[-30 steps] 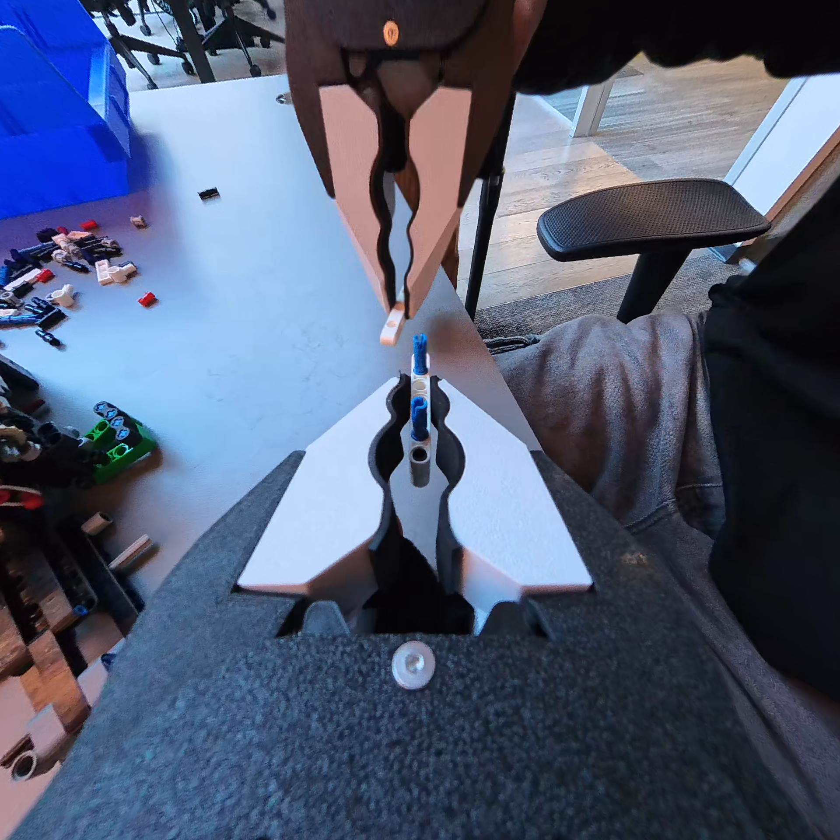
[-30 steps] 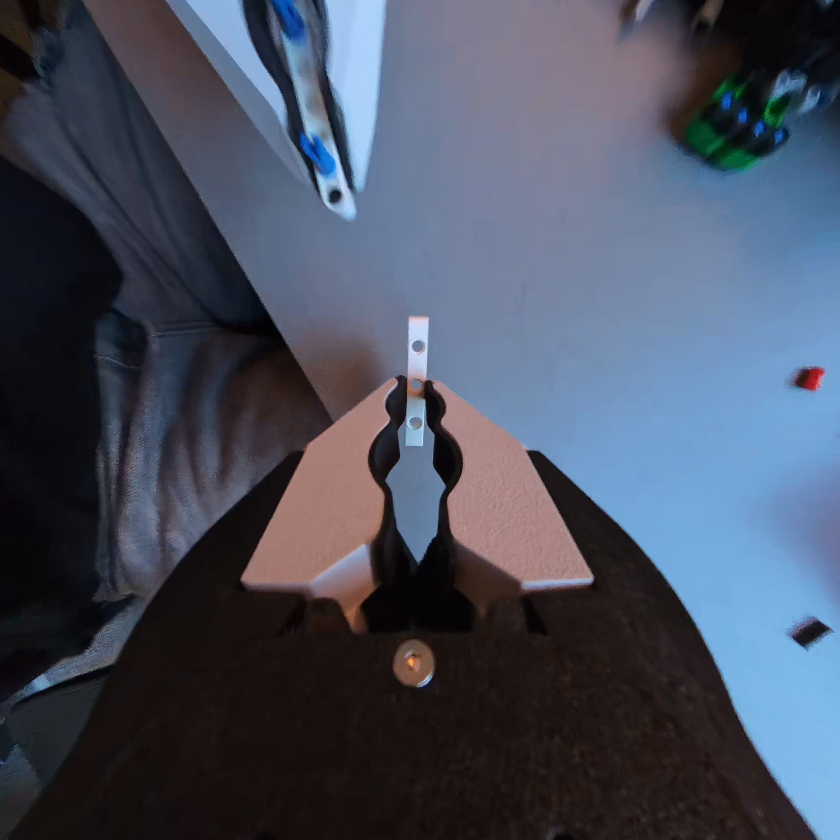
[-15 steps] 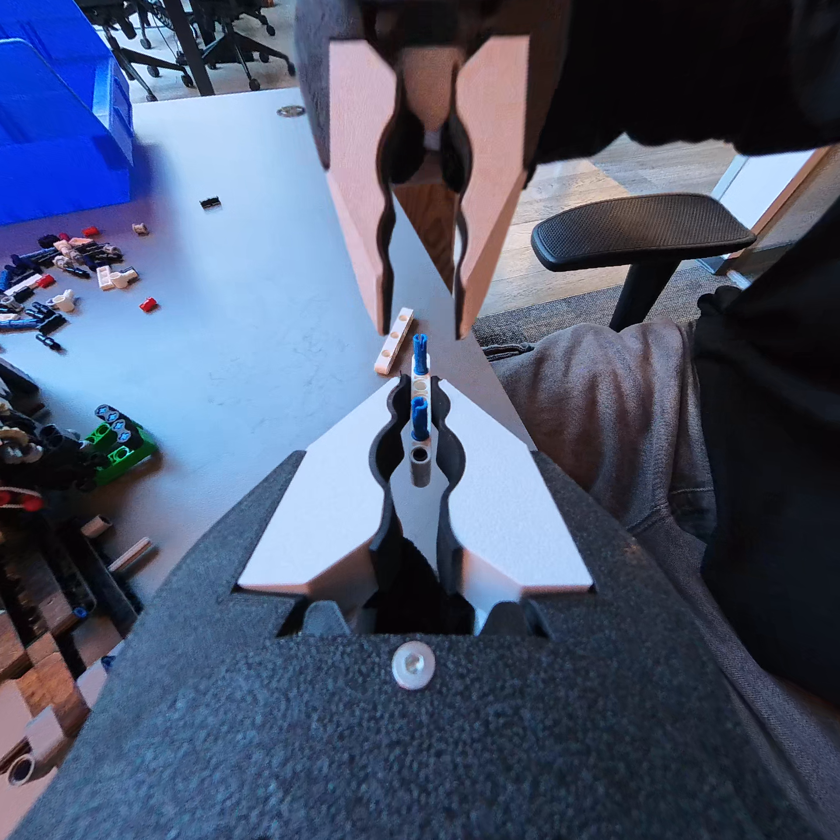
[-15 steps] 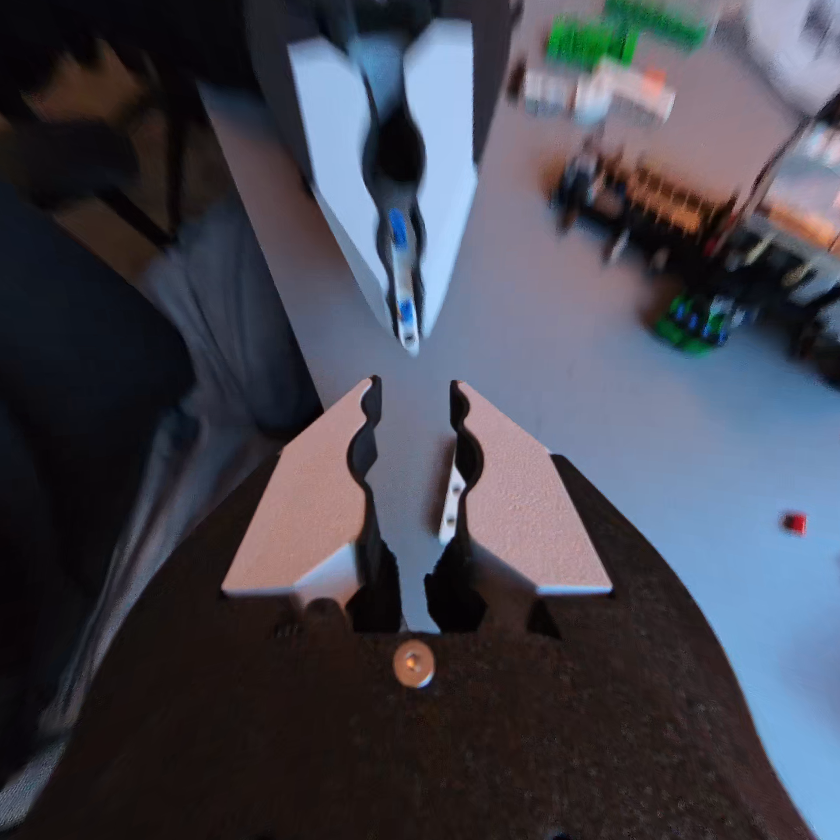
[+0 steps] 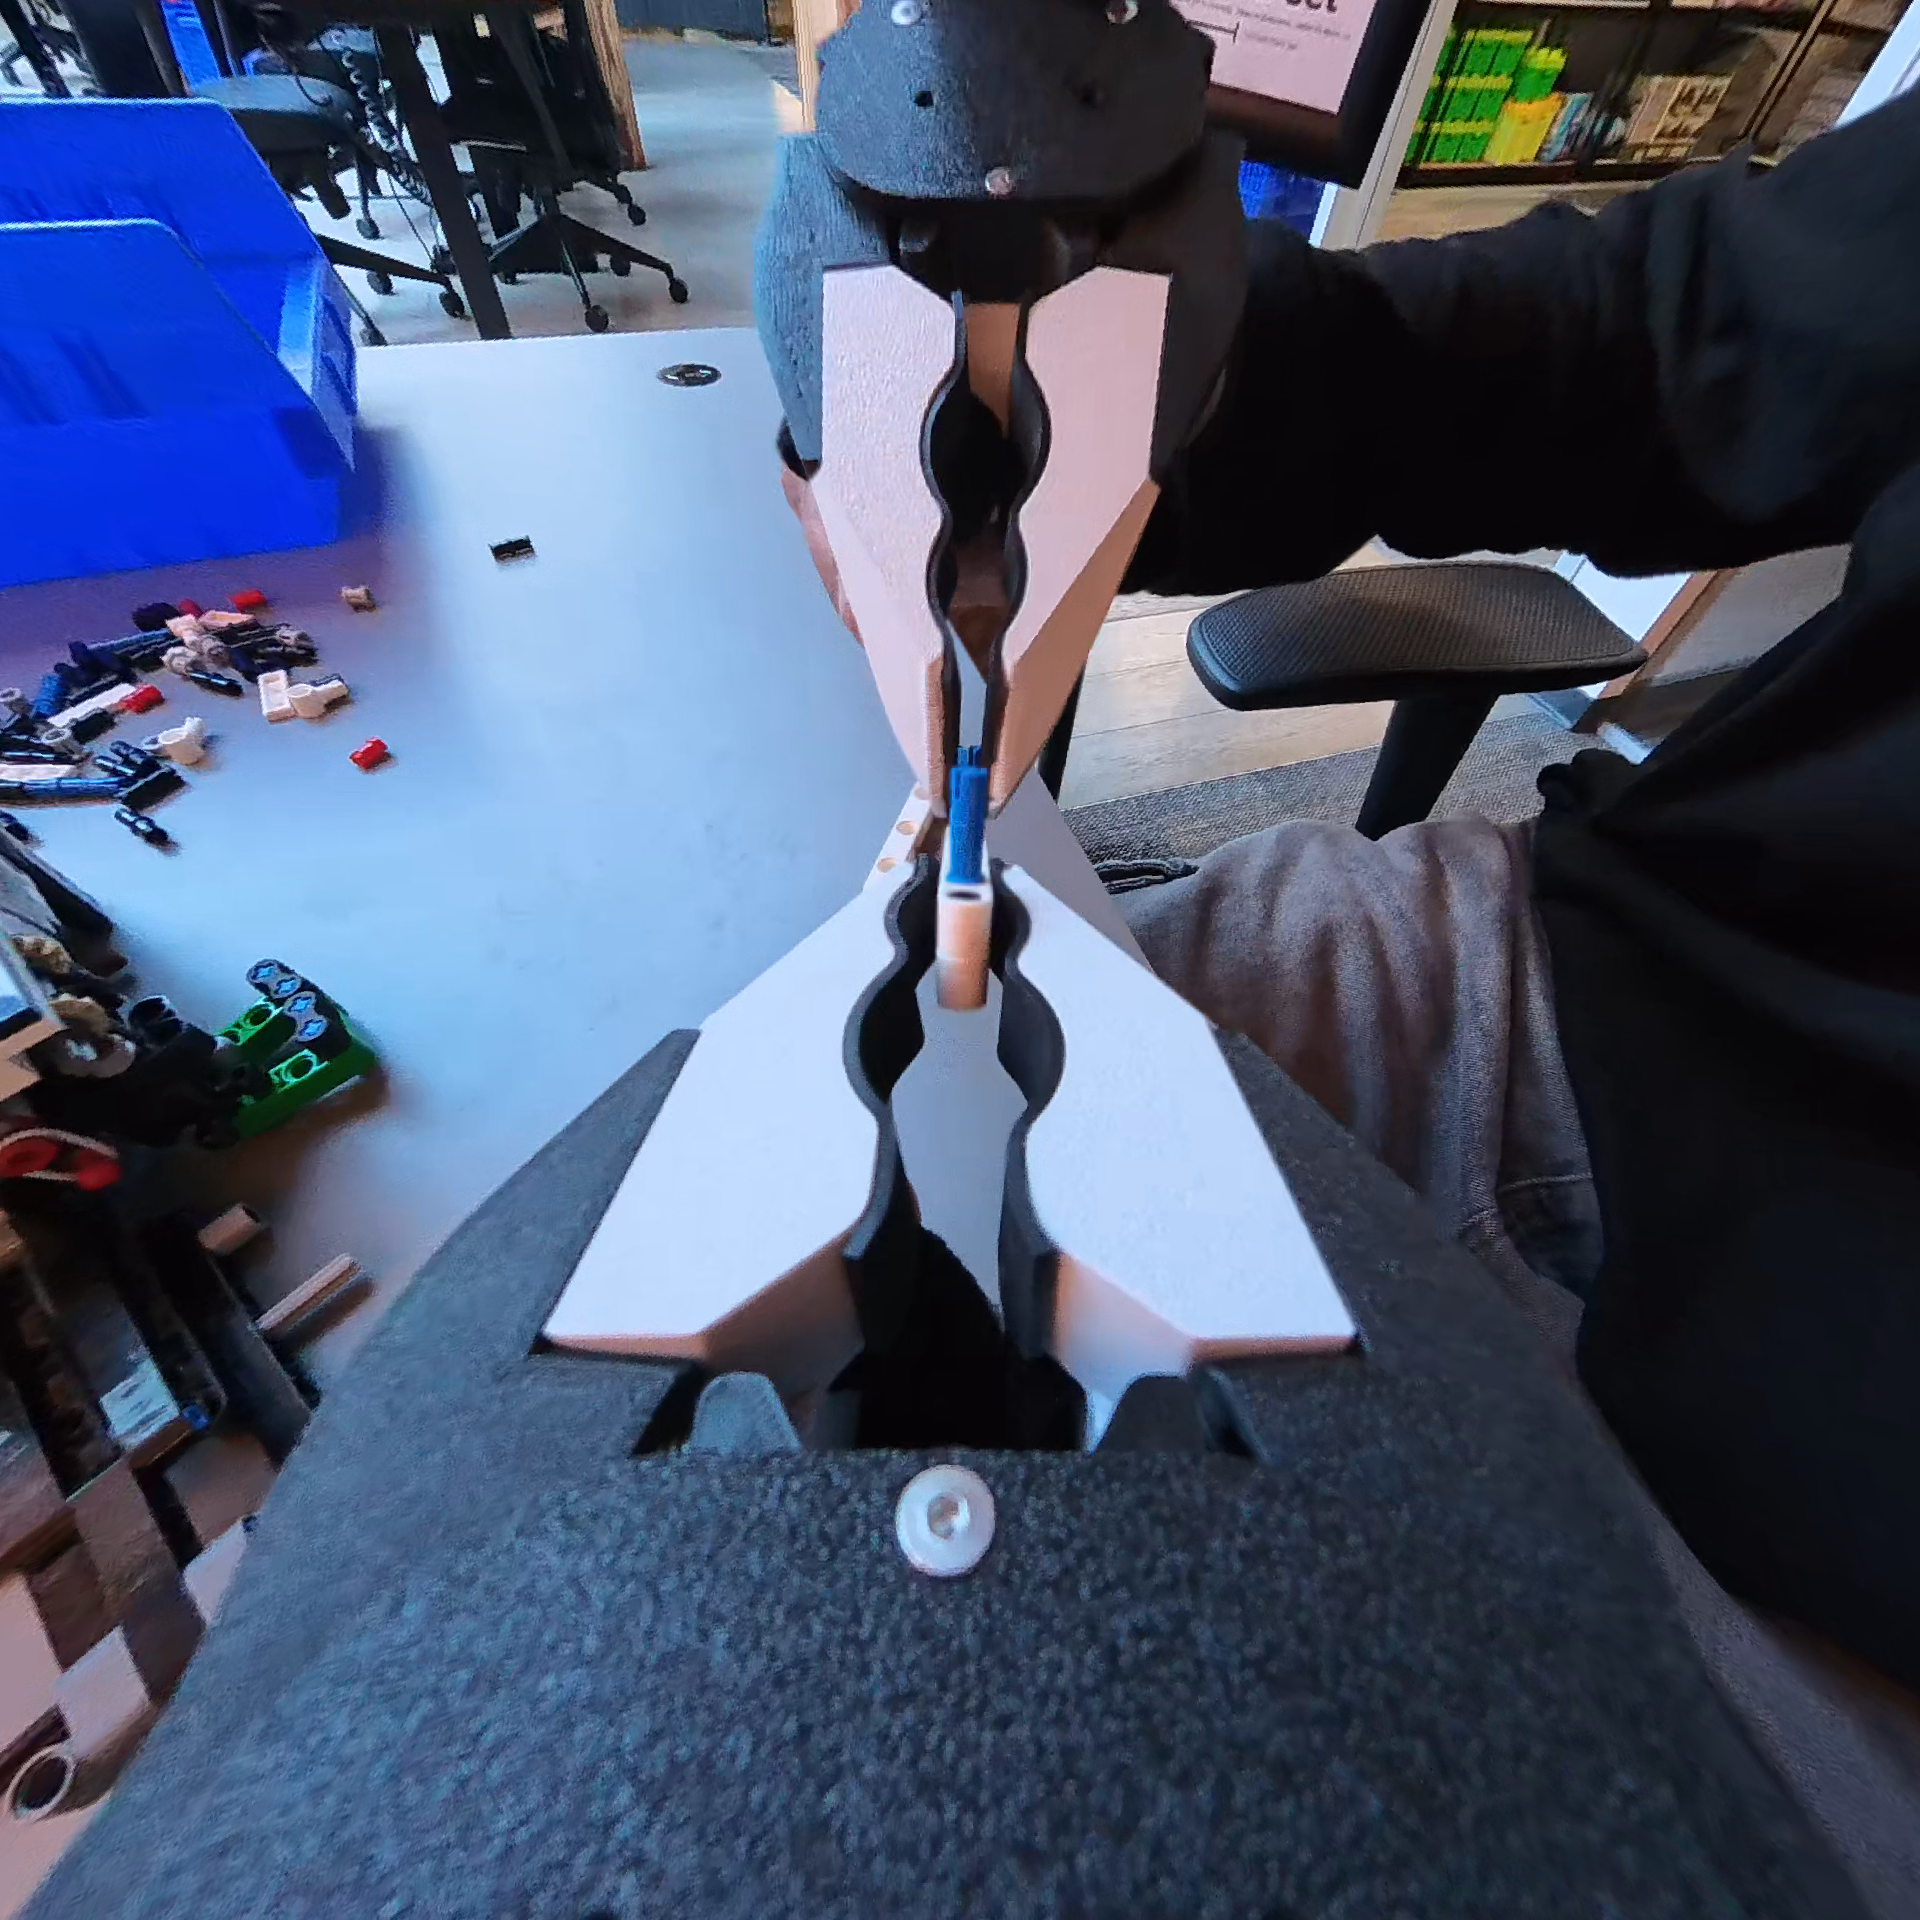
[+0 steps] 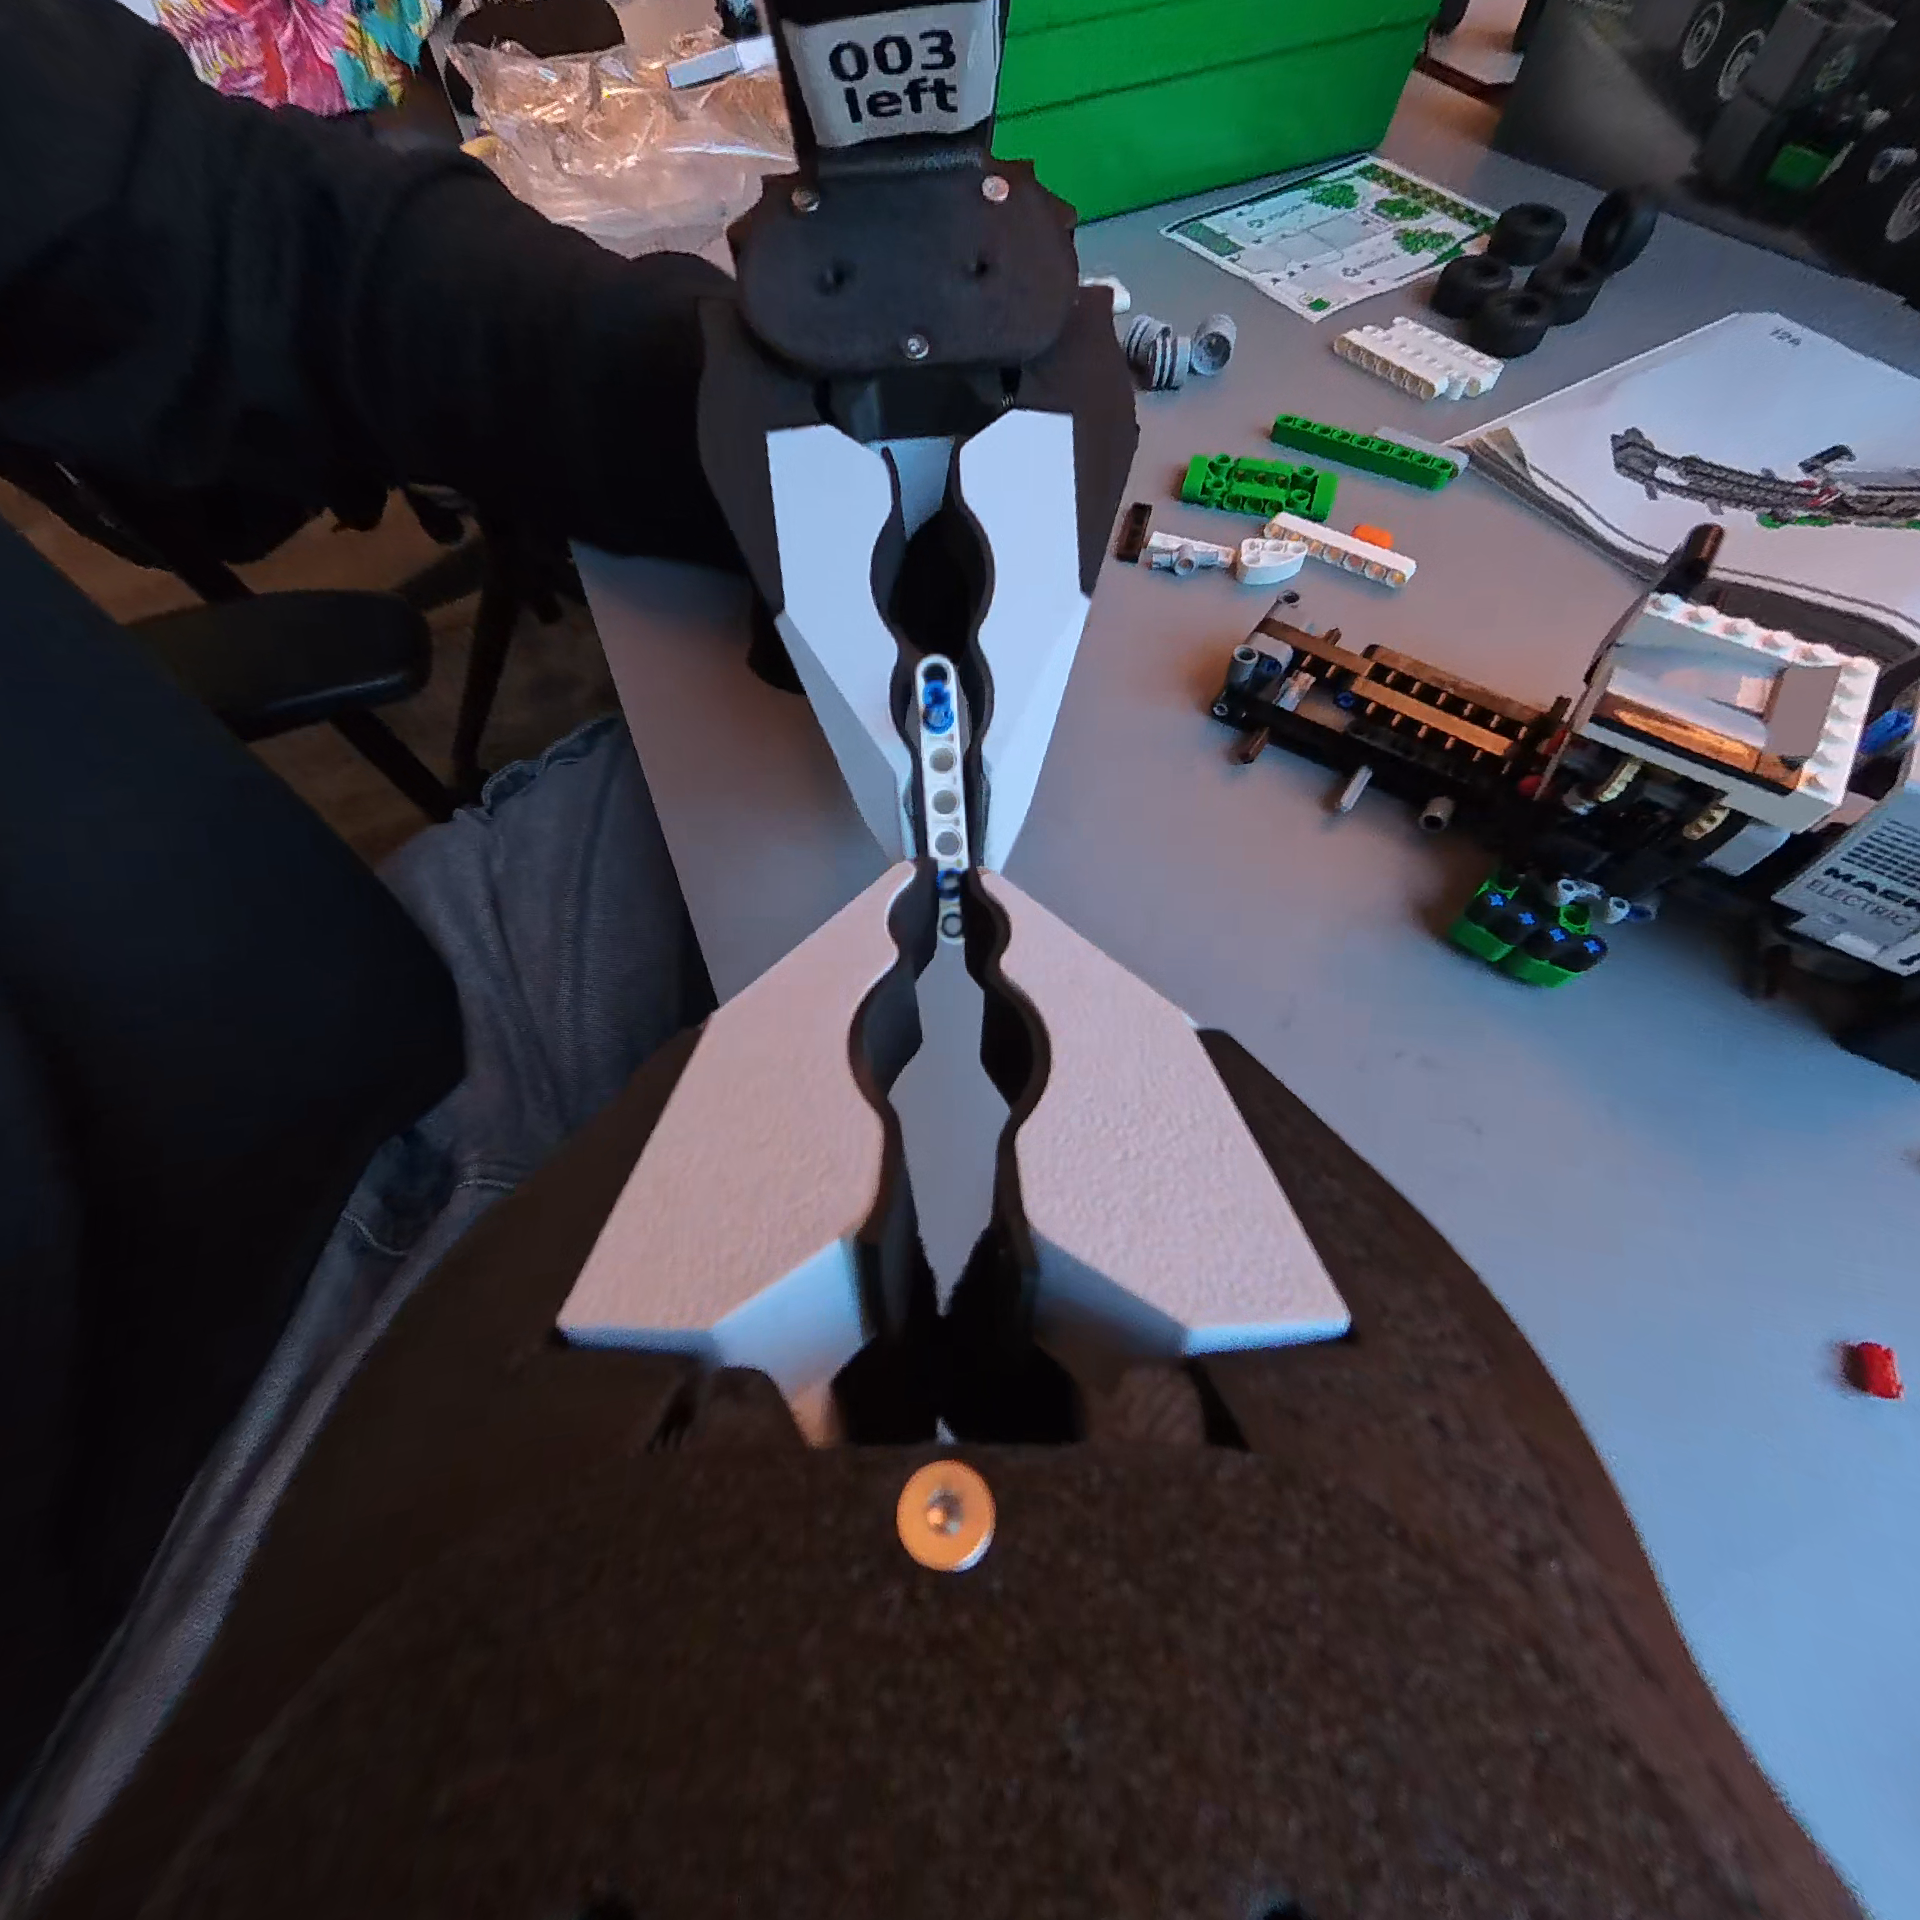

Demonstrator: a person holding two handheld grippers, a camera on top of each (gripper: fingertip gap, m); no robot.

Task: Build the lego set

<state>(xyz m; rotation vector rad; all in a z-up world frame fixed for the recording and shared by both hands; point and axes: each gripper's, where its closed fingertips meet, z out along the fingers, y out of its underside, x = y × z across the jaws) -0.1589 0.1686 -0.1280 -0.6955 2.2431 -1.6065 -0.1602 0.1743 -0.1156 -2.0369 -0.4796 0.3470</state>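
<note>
Left gripper is clamped on a white holed liftarm beam, held edge-on above the near edge of the grey table. Right gripper faces it tip to tip, jaws nearly closed, pinching the blue pin that sticks out of the beam's far end. A second blue pin sits in the beam deeper inside the left gripper. Small white beam lies on the table just beside the tips. Half-built truck and loose parts are well apart.

Dim bluish light, sharp, fisheye-warped edges
</note>
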